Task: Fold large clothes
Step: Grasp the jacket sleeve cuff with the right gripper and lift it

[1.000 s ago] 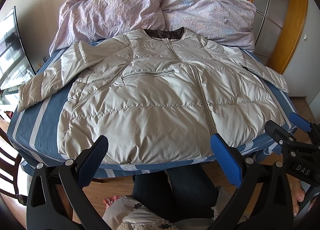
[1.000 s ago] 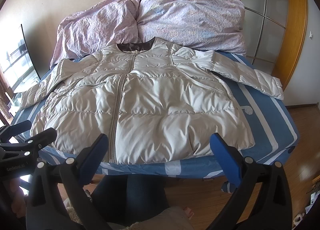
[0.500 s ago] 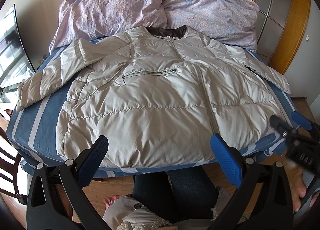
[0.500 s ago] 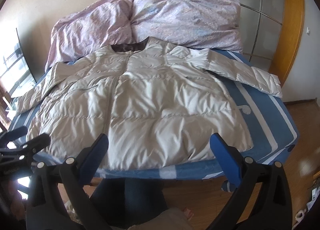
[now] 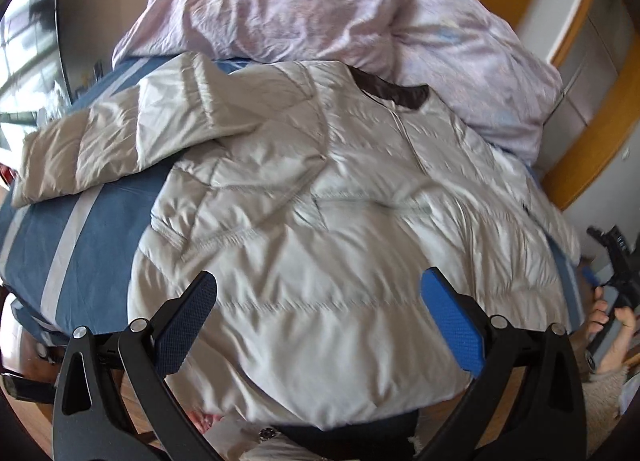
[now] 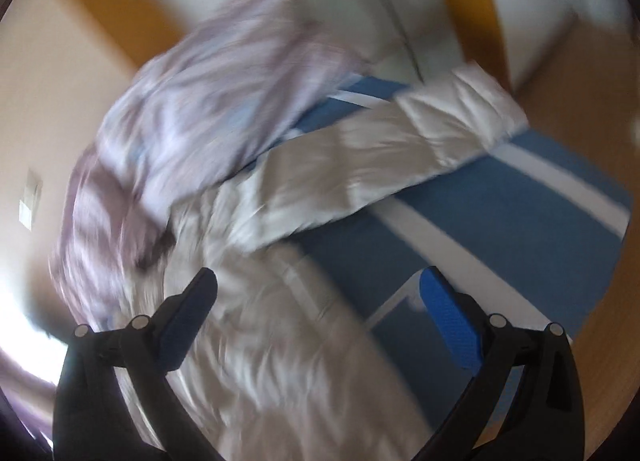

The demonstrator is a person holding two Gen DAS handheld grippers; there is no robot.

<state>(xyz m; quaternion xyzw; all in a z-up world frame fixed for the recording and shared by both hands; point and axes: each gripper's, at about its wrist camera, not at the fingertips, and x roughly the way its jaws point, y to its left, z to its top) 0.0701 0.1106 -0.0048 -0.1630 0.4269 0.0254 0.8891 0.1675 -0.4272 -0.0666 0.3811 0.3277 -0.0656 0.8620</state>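
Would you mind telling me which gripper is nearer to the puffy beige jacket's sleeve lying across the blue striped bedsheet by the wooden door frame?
Right. The right gripper points toward that sleeve; the left gripper hangs over the jacket's hem.

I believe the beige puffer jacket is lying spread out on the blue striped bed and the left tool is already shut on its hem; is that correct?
Not quite: the left tool is open, holding nothing, as the left wrist view shows. Its fingers stand wide apart over the hem. The beige puffer jacket is indeed spread out on the blue striped bed.
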